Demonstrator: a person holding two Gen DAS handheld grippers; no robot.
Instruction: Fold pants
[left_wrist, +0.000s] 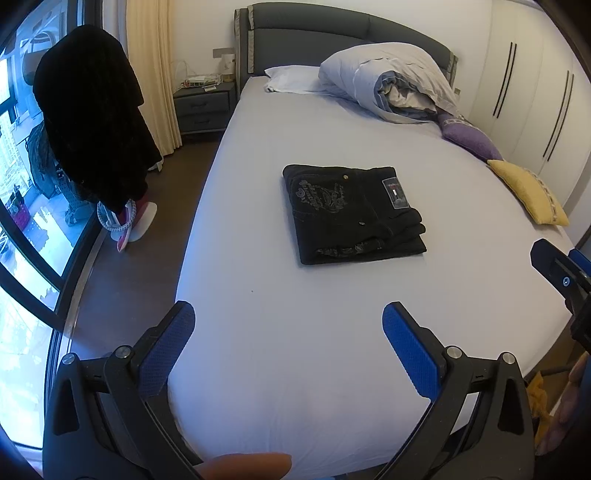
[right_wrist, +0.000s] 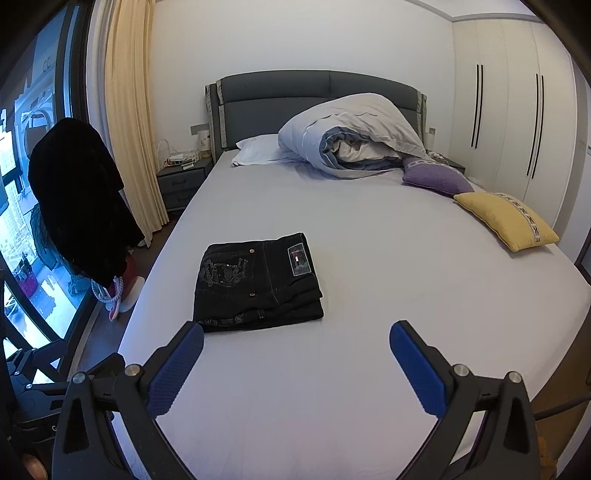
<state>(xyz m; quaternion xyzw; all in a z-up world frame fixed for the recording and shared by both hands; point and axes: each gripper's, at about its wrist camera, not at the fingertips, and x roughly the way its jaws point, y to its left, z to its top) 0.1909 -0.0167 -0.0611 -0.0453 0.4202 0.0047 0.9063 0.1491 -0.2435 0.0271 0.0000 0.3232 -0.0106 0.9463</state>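
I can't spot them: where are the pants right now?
The folded black pants lie mid-bed in both views, ahead of the open left gripper and right gripper.

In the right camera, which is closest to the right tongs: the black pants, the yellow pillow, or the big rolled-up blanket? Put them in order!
From the right tongs:
1. Black pants, folded, just ahead-left.
2. Yellow pillow, by the bed's right edge.
3. Rolled-up blanket, against the headboard.

Both views face headboard; share bed (left_wrist: 332, 332).
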